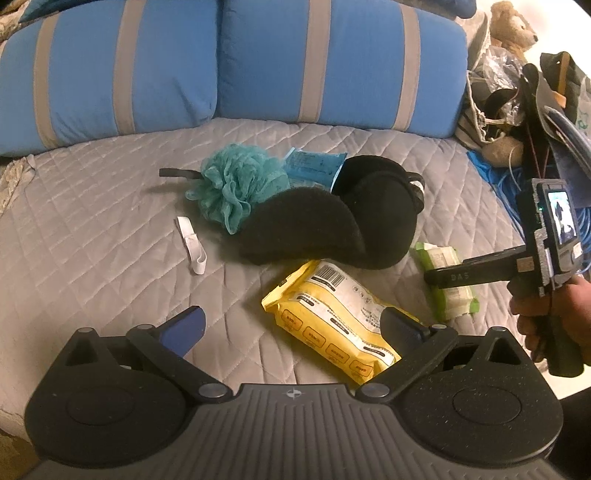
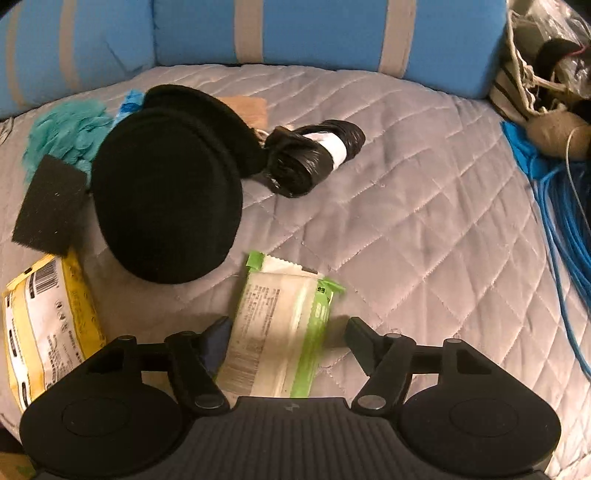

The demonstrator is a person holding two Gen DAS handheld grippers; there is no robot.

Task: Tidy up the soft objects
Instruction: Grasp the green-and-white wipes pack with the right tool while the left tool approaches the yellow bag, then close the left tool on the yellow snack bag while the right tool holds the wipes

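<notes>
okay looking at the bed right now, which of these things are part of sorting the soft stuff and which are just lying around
Part of the job:
teal bath pouf
black earmuffs
black sponge
yellow wipes pack
green wipes pack
roll of black bags
white strap

Likely just lying about:
blue striped pillows
teddy bear
blue cable
tote bag

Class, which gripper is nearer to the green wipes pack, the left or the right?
Right. The right gripper is open around the green wipes pack, one finger on each side. The left gripper is open above the yellow pack, with the green pack off to its right.
</notes>
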